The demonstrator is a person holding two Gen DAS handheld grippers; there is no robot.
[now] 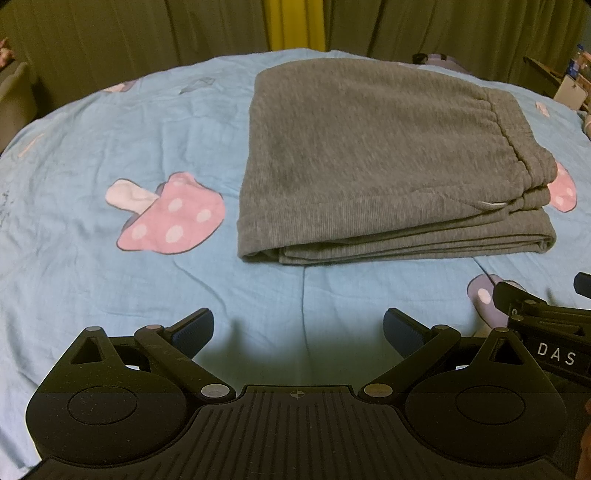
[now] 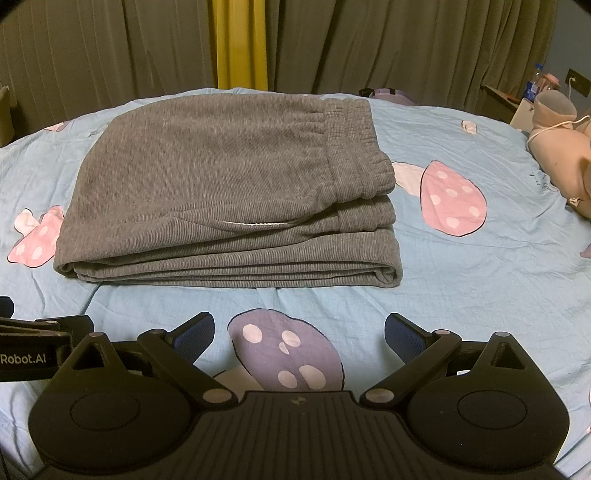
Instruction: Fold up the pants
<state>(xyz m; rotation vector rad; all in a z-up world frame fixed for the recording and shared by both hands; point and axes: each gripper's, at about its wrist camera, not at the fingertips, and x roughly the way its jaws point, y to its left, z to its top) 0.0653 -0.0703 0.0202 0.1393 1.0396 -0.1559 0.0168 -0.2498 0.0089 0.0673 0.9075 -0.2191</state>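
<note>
Grey pants (image 1: 373, 155) (image 2: 221, 184) lie folded into a thick rectangular stack on the bed, toward its far edge, flat on the light-blue sheet (image 1: 110, 129) (image 2: 480, 277). Several layers show along the near folded edge. Elastic waistband (image 1: 506, 136) (image 2: 354, 147) sits on top at the stack's right side, ribbed and bunched. A white drawstring (image 1: 493, 203) (image 2: 255, 224) peeks out of the fold just below the waistband. Nothing touches the pants.

Left gripper (image 1: 299, 328) hovers over the near part of the bed, jaws spread wide, nothing between them, blue pads facing in. Well short of the stack's near edge.

Right gripper (image 2: 299, 328) same deal: wide open, empty, near edge of the bed, apart from the pants. It sits just right of the left one; its body shows at the right margin of the left wrist view (image 1: 546, 321), and the left unit shows at the left margin of the right wrist view (image 2: 40, 343).

Sheet print: pink spotted mushroom (image 1: 170, 218) (image 2: 35, 236) left of the stack, another pink one (image 2: 450, 199) (image 1: 563, 188) just right of it, a purple one (image 2: 284, 350) (image 1: 484, 295) under the right gripper.

Olive curtains (image 1: 110, 37) (image 2: 406, 44) with a yellow strip (image 1: 291, 26) (image 2: 242, 40) behind the far edge. A pink plush-like item (image 2: 561, 147) at the bed's right edge, water bottle (image 2: 533, 83) beyond it.
</note>
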